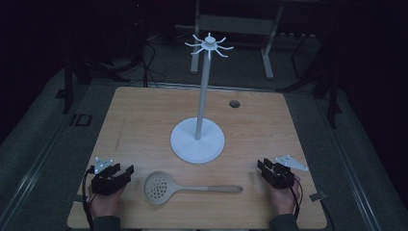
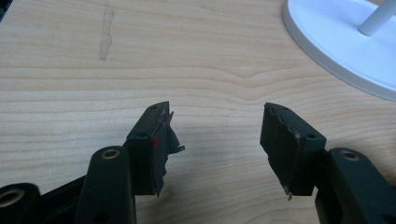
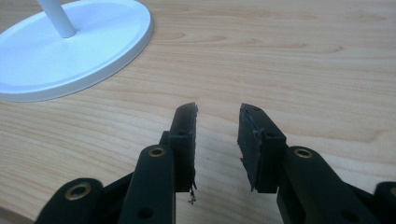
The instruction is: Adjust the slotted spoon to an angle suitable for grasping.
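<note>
The stand (image 1: pixel 197 140) is sitting at the middle of your worktop (image 1: pixel 144 115), its pole rising from the base. The skimmer (image 1: pixel 166 186) is lying nearer to you, bowl to the left, handle running right. Your left claw (image 1: pixel 119 173) is resting at the near left, just beside the bowl; your right claw (image 1: pixel 266 167) is resting at the near right, beyond the handle's end.

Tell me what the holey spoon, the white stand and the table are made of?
The holey spoon looks like matte beige plastic or silicone, with a handle that may be wood; it's too small to be sure. The white stand has a smooth, faintly glossy base, so painted metal or plastic. The table shows pale wood grain, probably a wood-look laminate or real wood.
</note>
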